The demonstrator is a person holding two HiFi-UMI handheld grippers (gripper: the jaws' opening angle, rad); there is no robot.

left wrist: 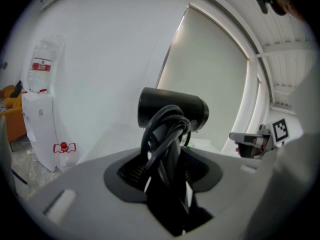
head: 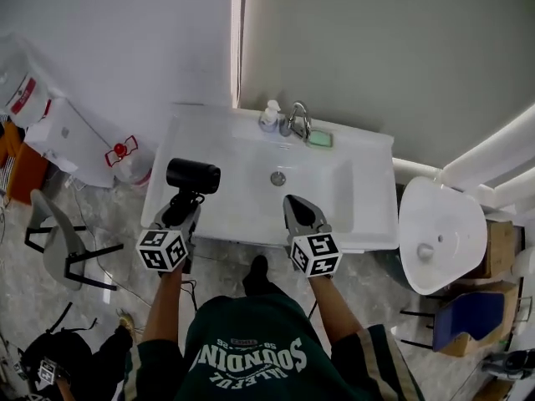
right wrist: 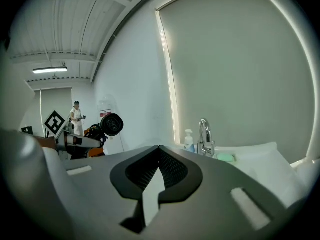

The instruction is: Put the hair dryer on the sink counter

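Left gripper clamps cord-wrapped handle of black cylindrical hair dryer.

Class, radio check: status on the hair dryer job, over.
Left gripper shut on hair dryer, above left side of sink counter. Right gripper shut, empty. Nothing in the way.

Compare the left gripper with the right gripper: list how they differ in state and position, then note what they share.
The left gripper is clamped on the hair dryer, by its cord-wrapped handle; the right gripper holds nothing, its jaws together. The left gripper is over the left side of the sink counter; the right gripper is over its front middle. Both carry a marker cube and point the same way.
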